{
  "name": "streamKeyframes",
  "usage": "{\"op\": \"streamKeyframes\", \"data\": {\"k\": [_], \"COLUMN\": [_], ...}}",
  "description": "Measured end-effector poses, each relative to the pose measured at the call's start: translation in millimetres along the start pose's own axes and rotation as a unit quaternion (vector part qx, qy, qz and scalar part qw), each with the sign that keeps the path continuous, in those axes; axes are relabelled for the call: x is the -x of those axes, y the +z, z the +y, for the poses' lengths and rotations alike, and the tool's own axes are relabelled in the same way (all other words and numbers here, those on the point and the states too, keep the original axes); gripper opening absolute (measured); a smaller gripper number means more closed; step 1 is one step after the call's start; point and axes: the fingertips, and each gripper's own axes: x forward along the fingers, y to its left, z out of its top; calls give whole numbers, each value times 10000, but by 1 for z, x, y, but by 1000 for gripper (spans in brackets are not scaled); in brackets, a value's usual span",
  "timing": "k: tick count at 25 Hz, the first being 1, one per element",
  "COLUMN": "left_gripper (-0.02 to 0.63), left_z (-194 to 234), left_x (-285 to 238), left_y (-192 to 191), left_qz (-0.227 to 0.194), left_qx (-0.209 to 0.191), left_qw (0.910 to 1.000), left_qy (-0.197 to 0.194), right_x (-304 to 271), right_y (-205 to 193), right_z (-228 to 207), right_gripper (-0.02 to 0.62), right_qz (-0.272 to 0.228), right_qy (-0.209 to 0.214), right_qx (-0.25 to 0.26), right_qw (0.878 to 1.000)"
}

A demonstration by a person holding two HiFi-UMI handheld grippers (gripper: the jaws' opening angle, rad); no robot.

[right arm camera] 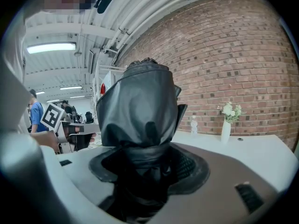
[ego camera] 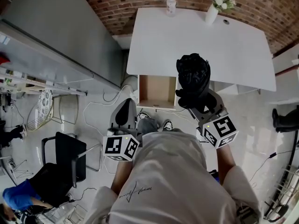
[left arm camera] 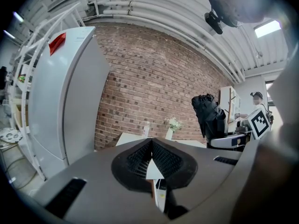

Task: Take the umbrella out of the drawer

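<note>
Head view: the right gripper (ego camera: 198, 98) holds a black folded fabric umbrella (ego camera: 193, 73) upright above the near edge of the white table (ego camera: 205, 43). The umbrella is clear of the open light-wood drawer (ego camera: 157, 90), which lies just to its left. The left gripper (ego camera: 126, 111) sits nearer, left of the drawer.

Left gripper view: jaws pressed together at the tips, nothing between them. The umbrella shows at the far right.

Right gripper view: jaws pinch the umbrella's lower part.
</note>
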Motion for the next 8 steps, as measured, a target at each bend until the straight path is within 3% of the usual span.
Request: {"op": "streamKeyframes", "data": {"k": [8], "left_gripper": [17], "left_z": [0], "left_x": [3], "left_y": [2], "left_qz": [8], "left_qx": [-7], "left_qw": [10000], "left_qy": [21], "right_x": [-2], "right_y": [4], "right_z": [3], "right_gripper": [264], "right_qz": [-31], "right_qy": [121], "right_qx": [-24], "right_qw": [9999]}}
